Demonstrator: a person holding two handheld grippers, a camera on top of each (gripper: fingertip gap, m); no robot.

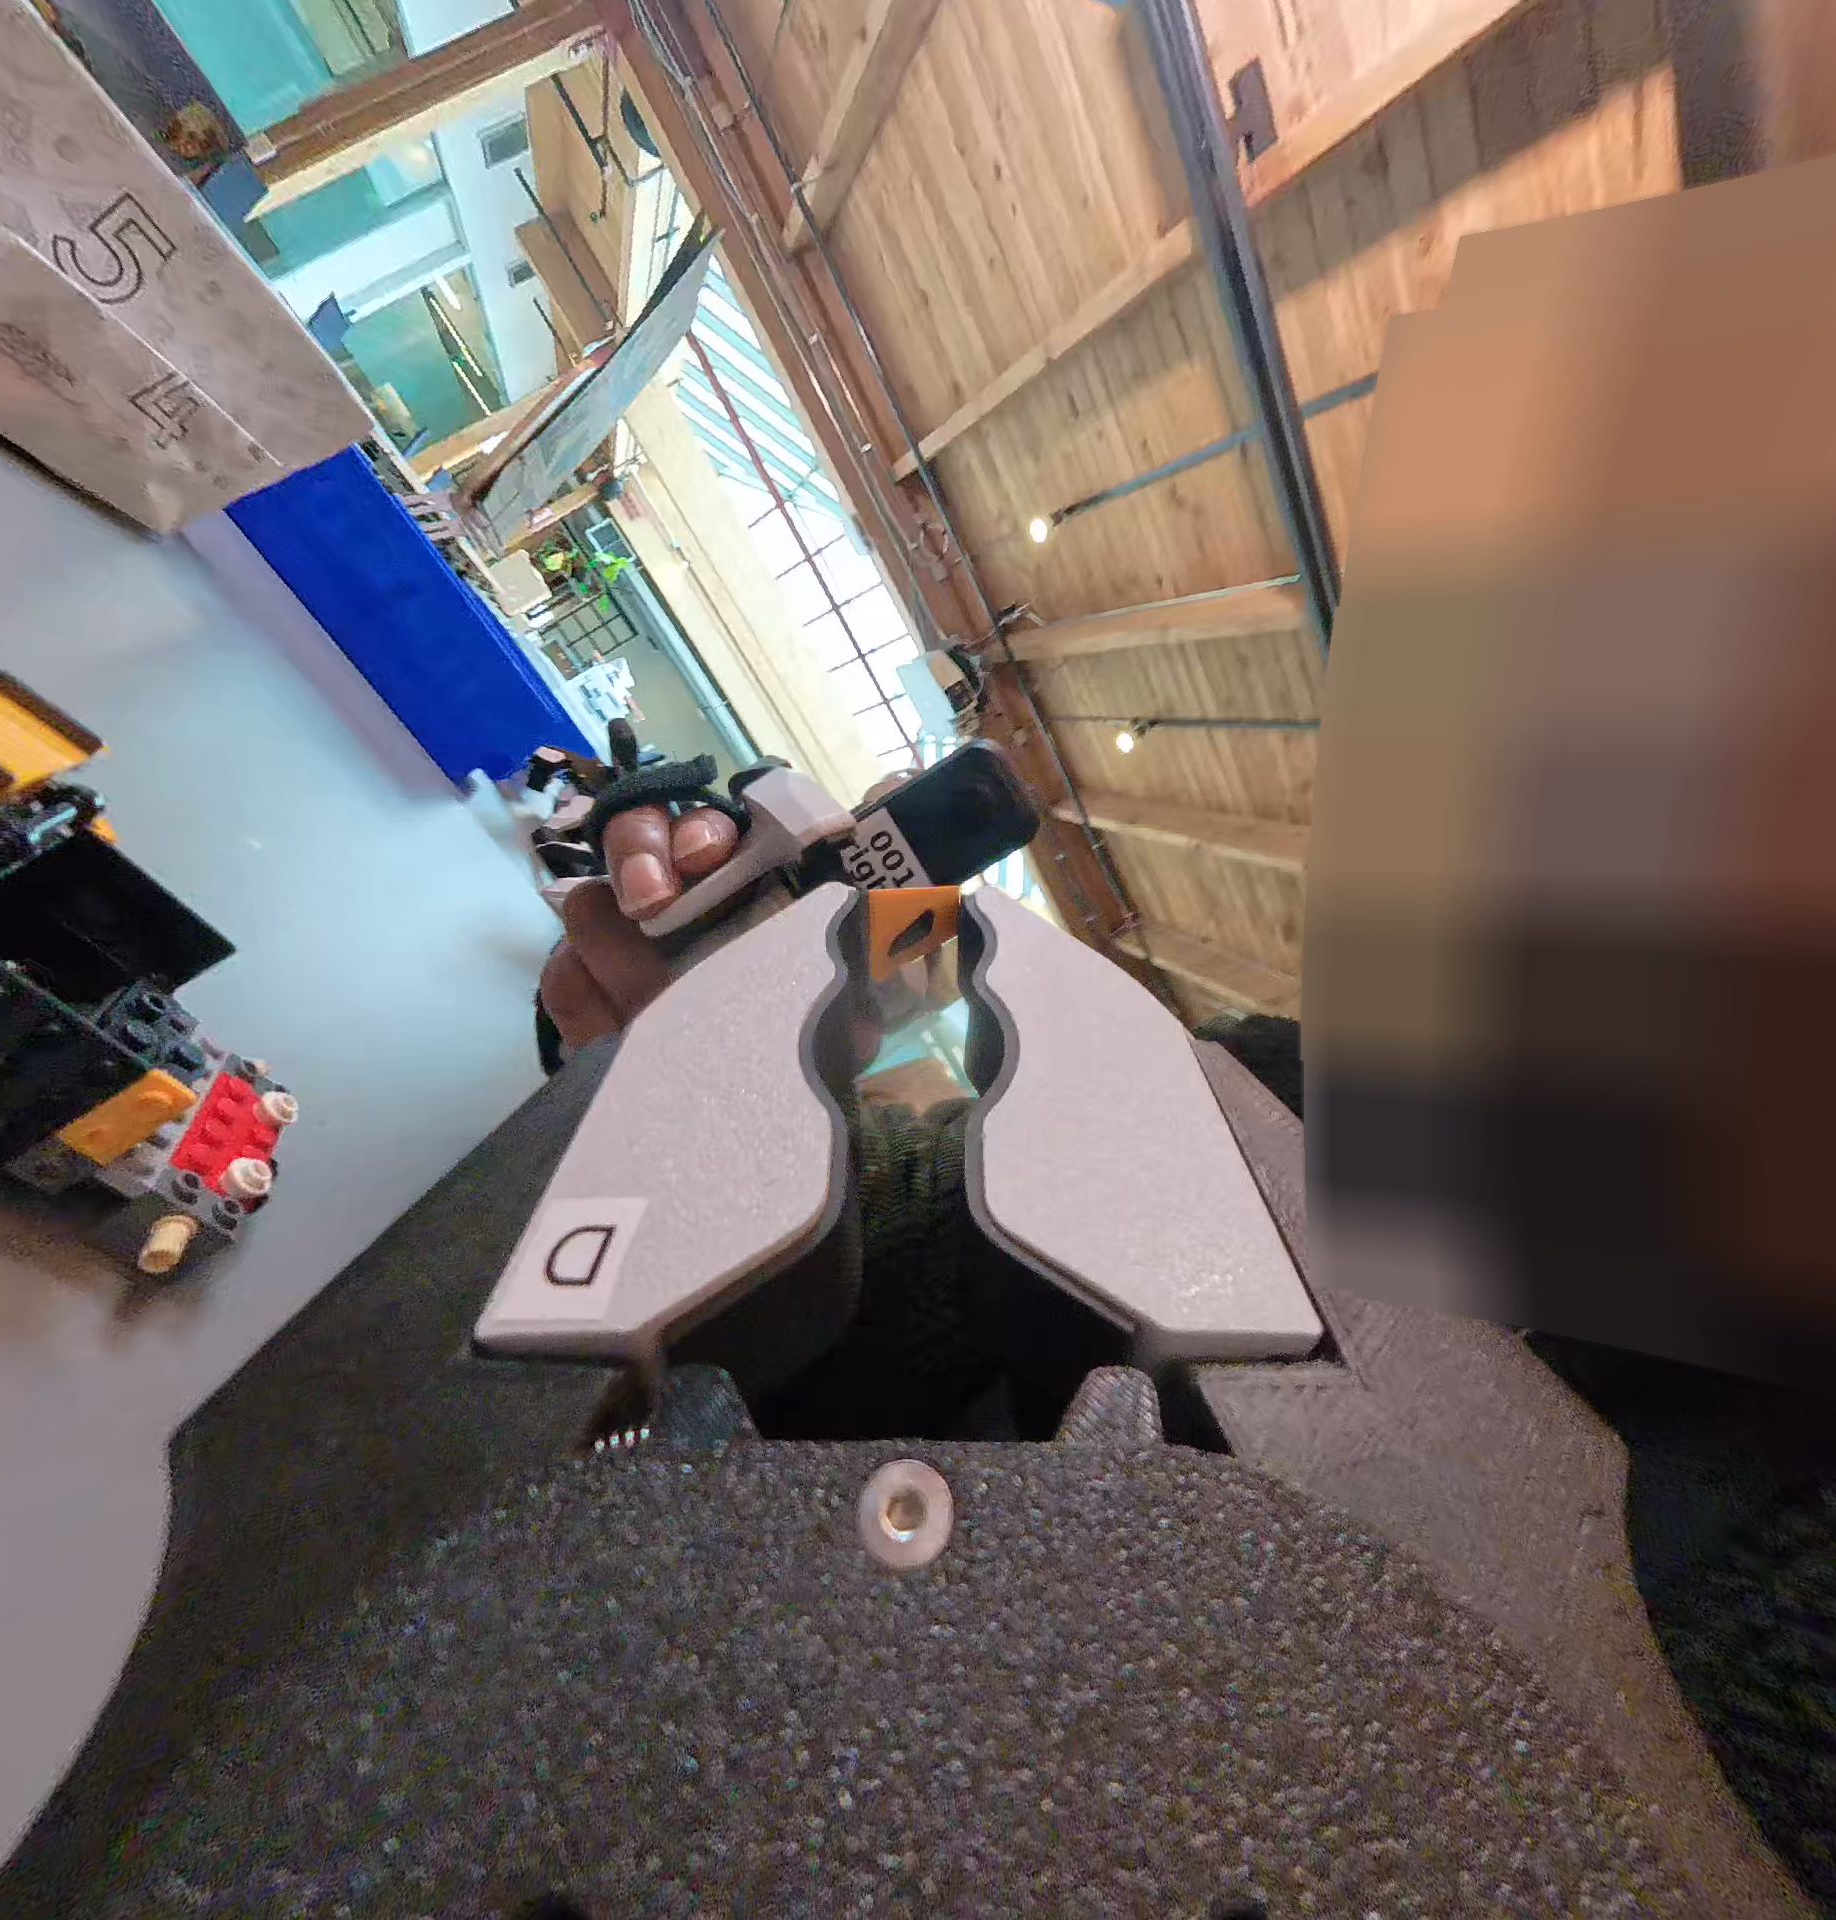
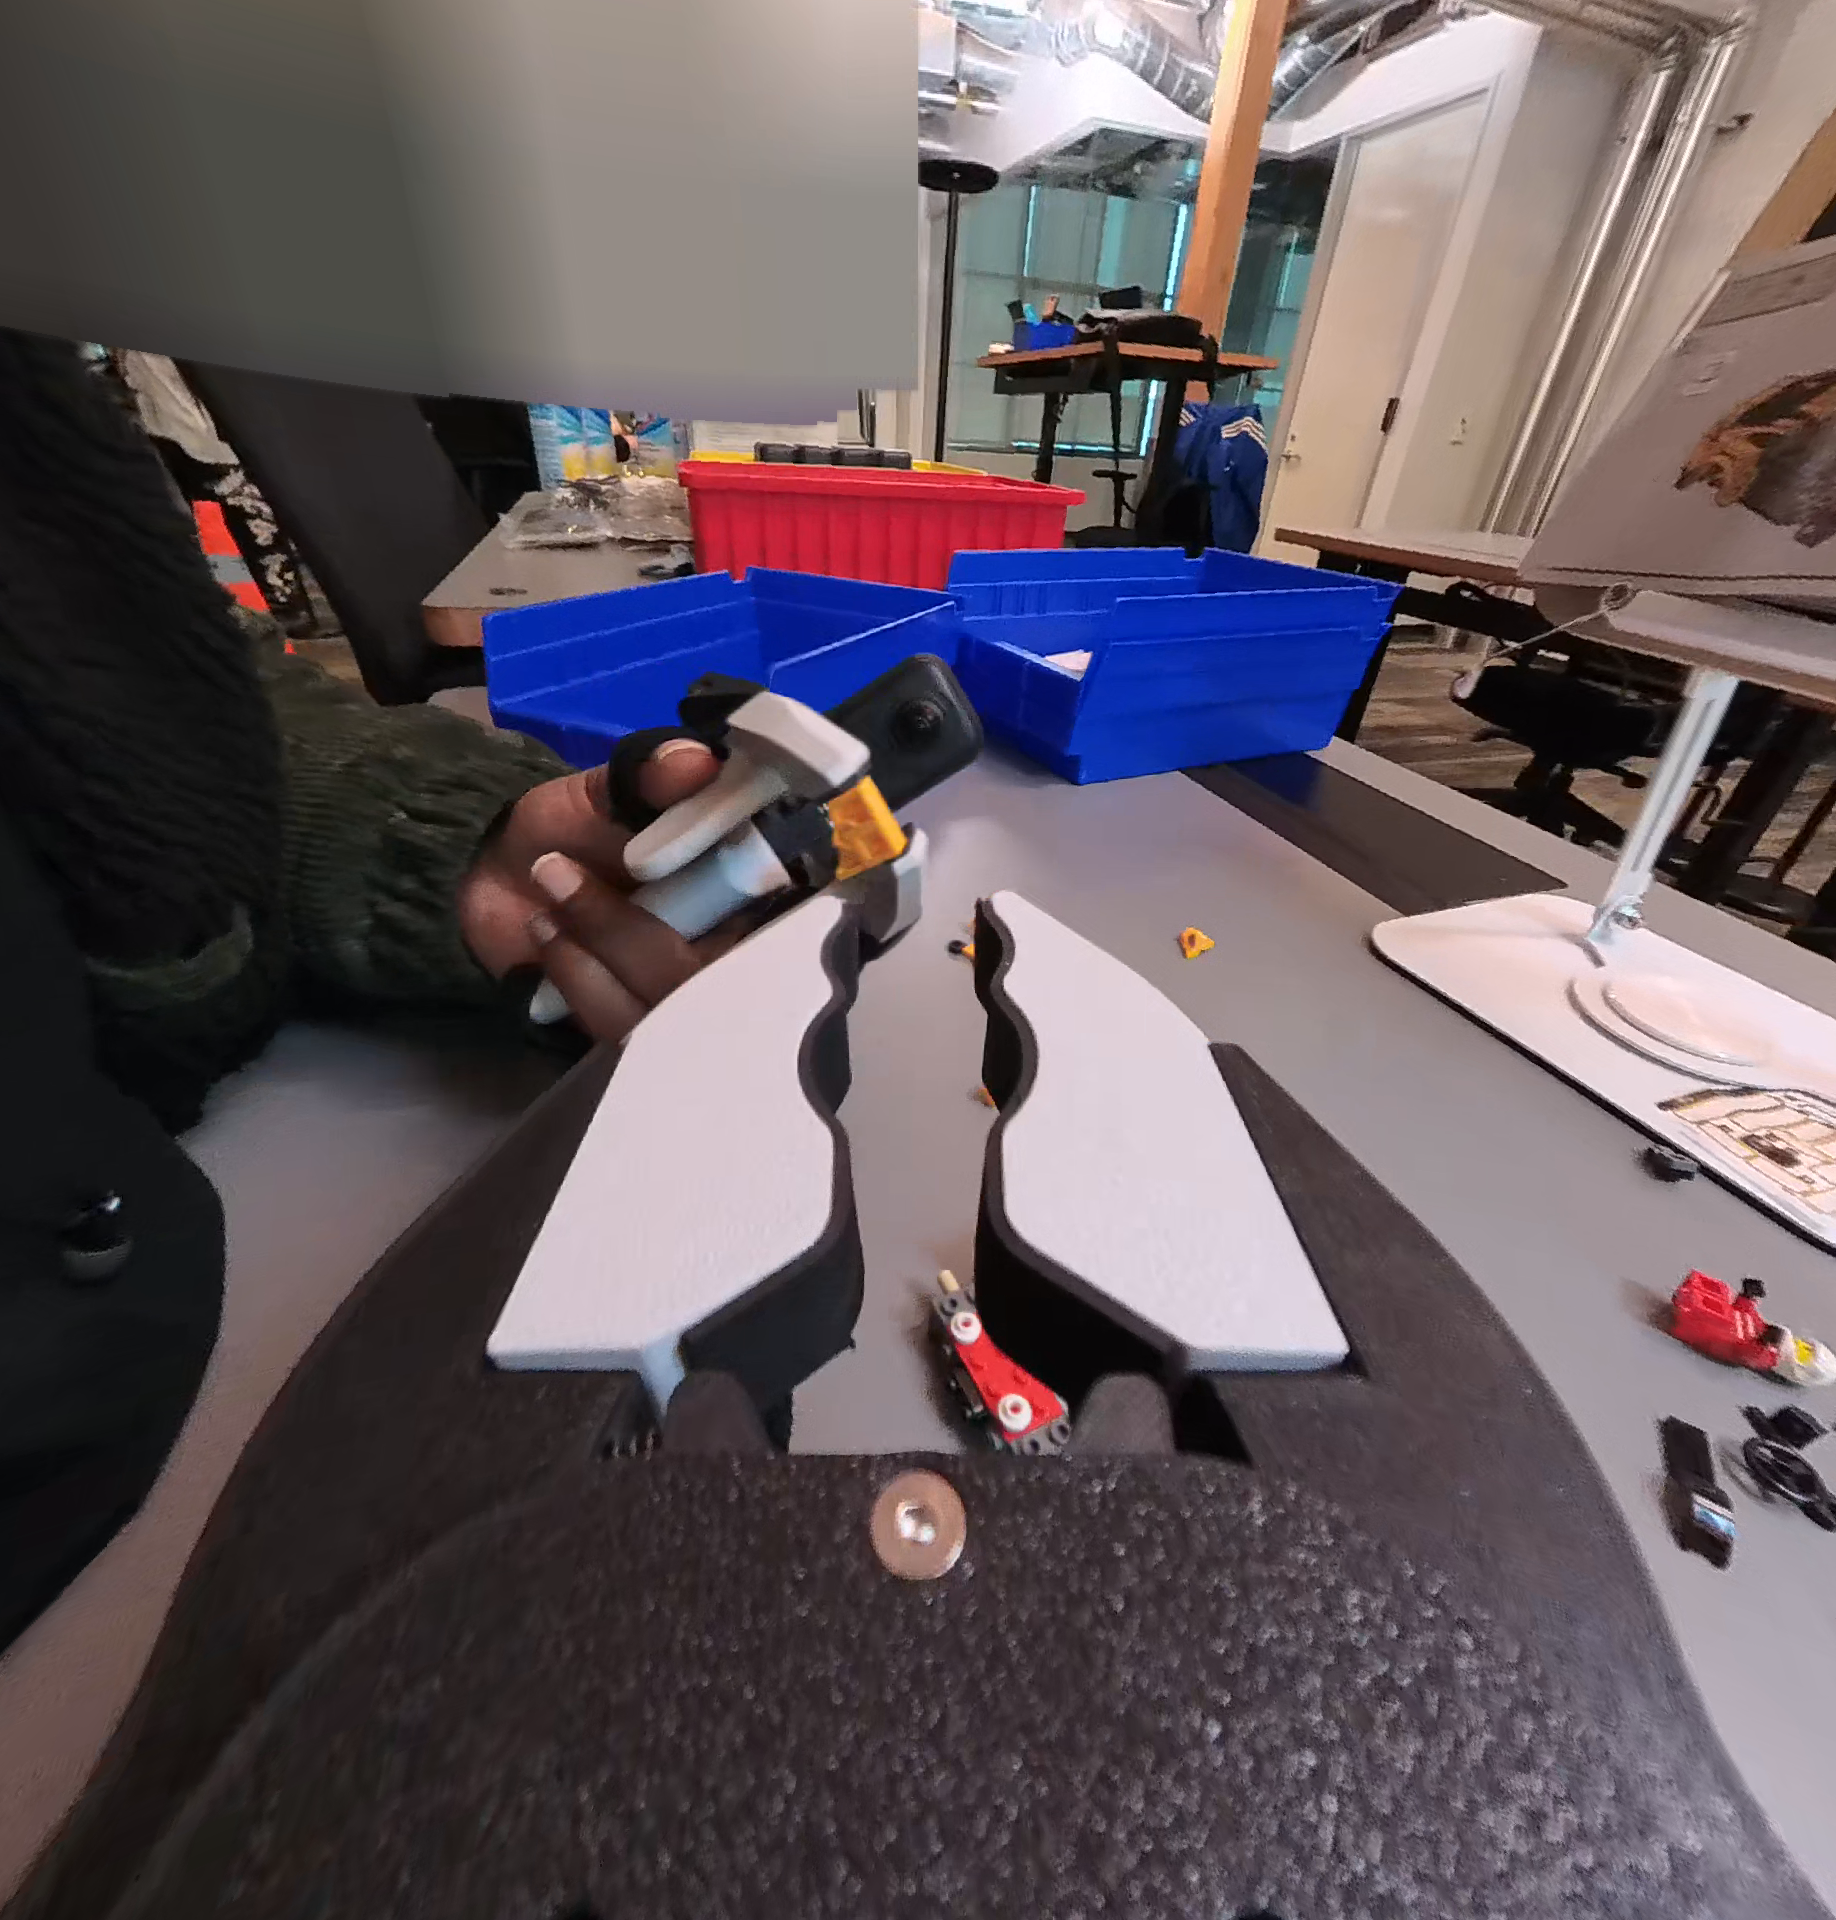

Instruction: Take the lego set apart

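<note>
The lego set [image 1: 93, 1039], black and yellow with a red plate at one end, lies on the grey table at the left of the left wrist view. My left gripper [image 1: 914, 914] is shut on a small orange lego piece [image 1: 898, 920] and holds it in the air, away from the set. The piece also shows in the right wrist view [image 2: 867, 831], to the left. My right gripper [image 2: 916, 914] is open and empty above the table. A red and grey lego part [image 2: 997, 1371] shows on the table between its finger bases.
Loose pieces lie on the table: a tiny orange one [image 2: 1194, 942], a red one [image 2: 1735, 1325] and black ones [image 2: 1693, 1486]. Blue bins [image 2: 1153, 665] and a red bin [image 2: 862, 520] stand behind. A white lamp base [image 2: 1516, 977] and an instruction sheet [image 2: 1787, 1153] lie right. A grey box [image 1: 114, 312] stands nearby. Left and right tips are no more than a few centimetres apart.
</note>
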